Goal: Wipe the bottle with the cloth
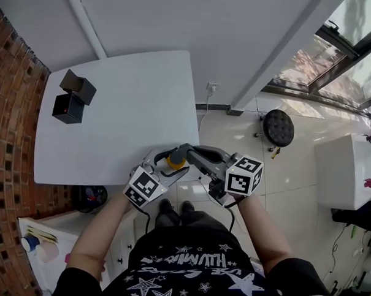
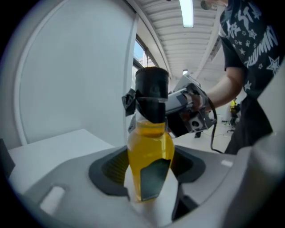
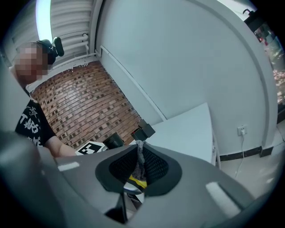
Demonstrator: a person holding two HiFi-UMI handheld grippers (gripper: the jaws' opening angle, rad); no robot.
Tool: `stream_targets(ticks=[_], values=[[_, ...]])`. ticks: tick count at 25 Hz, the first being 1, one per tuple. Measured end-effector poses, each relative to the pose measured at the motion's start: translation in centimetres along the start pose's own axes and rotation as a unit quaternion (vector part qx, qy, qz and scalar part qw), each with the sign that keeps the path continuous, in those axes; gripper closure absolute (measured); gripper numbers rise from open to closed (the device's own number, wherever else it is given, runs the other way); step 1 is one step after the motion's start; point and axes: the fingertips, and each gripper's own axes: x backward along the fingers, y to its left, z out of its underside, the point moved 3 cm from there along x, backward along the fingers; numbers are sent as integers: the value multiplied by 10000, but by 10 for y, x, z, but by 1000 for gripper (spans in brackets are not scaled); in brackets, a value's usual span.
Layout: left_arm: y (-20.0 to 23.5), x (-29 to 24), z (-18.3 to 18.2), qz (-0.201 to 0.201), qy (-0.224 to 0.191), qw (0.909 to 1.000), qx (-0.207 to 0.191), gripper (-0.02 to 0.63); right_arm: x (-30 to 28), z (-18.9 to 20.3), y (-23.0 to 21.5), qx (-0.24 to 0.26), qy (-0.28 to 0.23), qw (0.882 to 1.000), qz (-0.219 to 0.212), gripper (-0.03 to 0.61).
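Bottle (image 2: 150, 151) and cloth (image 3: 140, 153) both held; the wiping seems mostly left.
Left gripper (image 2: 149, 171) jaws clamp the bottle, right gripper (image 3: 139, 171) jaws pinch the cloth close by it.

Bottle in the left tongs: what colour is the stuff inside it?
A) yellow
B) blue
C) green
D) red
A: the bottle clamped in the left tongs looks yellow inside, under its black cap.
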Motion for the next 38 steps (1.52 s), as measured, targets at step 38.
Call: stream_targets(ticks=[38], values=[[-35,51,26,-2158,78,9670,1353,308,-19,55,-51,-1203,162,9908,591,541]])
